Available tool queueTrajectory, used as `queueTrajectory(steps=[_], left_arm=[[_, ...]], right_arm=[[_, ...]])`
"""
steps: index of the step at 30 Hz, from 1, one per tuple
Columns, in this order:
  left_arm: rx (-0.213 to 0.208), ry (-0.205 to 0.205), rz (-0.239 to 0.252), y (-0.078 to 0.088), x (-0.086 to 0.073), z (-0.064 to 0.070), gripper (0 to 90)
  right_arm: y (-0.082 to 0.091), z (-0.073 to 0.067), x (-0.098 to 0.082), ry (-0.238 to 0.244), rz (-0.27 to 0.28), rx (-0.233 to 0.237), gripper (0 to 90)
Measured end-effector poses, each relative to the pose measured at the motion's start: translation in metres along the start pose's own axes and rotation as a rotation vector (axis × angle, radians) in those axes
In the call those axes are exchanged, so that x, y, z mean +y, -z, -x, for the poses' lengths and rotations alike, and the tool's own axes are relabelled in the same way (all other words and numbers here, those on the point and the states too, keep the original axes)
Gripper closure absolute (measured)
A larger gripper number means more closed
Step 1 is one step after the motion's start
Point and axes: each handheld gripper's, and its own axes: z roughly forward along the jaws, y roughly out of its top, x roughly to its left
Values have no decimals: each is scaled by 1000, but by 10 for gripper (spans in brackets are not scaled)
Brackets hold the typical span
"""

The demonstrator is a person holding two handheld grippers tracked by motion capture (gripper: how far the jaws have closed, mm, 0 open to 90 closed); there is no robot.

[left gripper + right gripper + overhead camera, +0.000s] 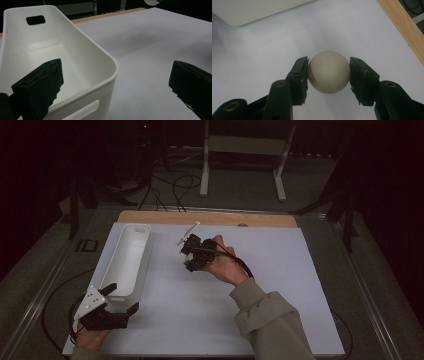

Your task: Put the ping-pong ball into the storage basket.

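A cream ball sits between the two black jaws of my right gripper, and both pads press on its sides, just above the white sheet. In the high view a hand holds the right gripper over the middle of the sheet, right of the white bin. My left gripper stands open at the bin's near end. In the left gripper view the bin's near right corner lies between the wide-apart jaws of the left gripper, and the bin looks empty inside.
The white sheet covers most of the table, with a wooden strip along its far edge. A metal frame and cables lie on the dark floor beyond. A corner of the bin shows ahead of the ball.
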Motion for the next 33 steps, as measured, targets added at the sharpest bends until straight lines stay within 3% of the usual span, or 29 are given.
queueTrajectory(steps=[33], left_arm=[[-3, 1, 1, 0, 0, 0, 1]], right_arm=[[1, -9, 11, 3, 31, 34, 500]])
